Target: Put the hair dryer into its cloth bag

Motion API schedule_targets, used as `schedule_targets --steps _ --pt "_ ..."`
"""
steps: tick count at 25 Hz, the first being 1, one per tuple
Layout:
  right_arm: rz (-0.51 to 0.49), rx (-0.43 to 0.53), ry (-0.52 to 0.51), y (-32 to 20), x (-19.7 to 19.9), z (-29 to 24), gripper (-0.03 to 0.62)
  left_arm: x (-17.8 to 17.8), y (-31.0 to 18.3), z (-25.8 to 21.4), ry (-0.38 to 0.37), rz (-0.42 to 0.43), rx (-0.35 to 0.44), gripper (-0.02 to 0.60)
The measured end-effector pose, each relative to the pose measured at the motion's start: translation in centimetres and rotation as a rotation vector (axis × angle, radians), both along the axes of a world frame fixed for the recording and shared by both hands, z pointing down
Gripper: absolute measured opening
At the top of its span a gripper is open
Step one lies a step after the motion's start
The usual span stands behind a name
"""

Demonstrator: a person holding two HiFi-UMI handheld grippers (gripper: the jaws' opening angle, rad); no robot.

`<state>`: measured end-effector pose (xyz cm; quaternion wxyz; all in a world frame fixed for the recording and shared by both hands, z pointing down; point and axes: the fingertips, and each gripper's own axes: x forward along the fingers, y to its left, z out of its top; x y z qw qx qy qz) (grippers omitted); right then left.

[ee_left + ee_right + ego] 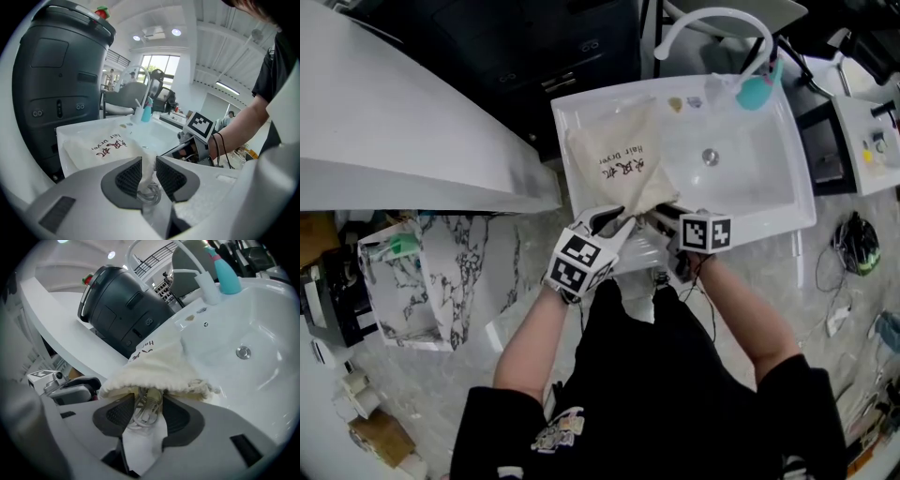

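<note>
The cream cloth bag with red and black print lies in the white sink, its mouth pulled to the near rim. My left gripper is at the mouth's left side. In the left gripper view a strip of the bag's edge fills the gap between its pads. My right gripper is at the mouth's right side, its pads against a coil of white cord under the bag's frayed rim. The hair dryer's body is hidden.
A curved white faucet and a teal bottle stand at the sink's far edge. A dark grey unit rises behind the sink's left end. Marble counter surrounds the sink, with cables and small items at the right.
</note>
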<state>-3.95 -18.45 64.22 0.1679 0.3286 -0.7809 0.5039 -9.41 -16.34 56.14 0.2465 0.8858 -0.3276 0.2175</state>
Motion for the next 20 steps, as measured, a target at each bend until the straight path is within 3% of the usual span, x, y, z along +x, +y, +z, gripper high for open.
schedule_targets --steps 6,9,11,16,20 --pt "-0.063 0.061 0.013 0.3 3.2 -2.4 0.168 0.9 0.5 -1.4 0.006 -0.071 0.028 0.092" --pt "-0.089 0.122 0.014 -0.1 4.7 -4.1 0.104 1.4 0.7 -2.1 0.014 -0.112 0.045 0.092" --pt "-0.116 0.173 0.022 -0.4 5.6 -5.3 -0.004 1.8 0.9 -2.6 0.016 -0.138 0.055 0.092" --pt "-0.231 0.352 0.040 -0.9 6.3 -9.1 -0.002 2.9 1.5 -3.9 0.015 -0.207 0.086 0.084" --pt "-0.299 0.441 -0.008 -0.7 6.3 -11.8 -0.002 3.2 2.4 -5.2 0.012 -0.296 0.129 0.060"
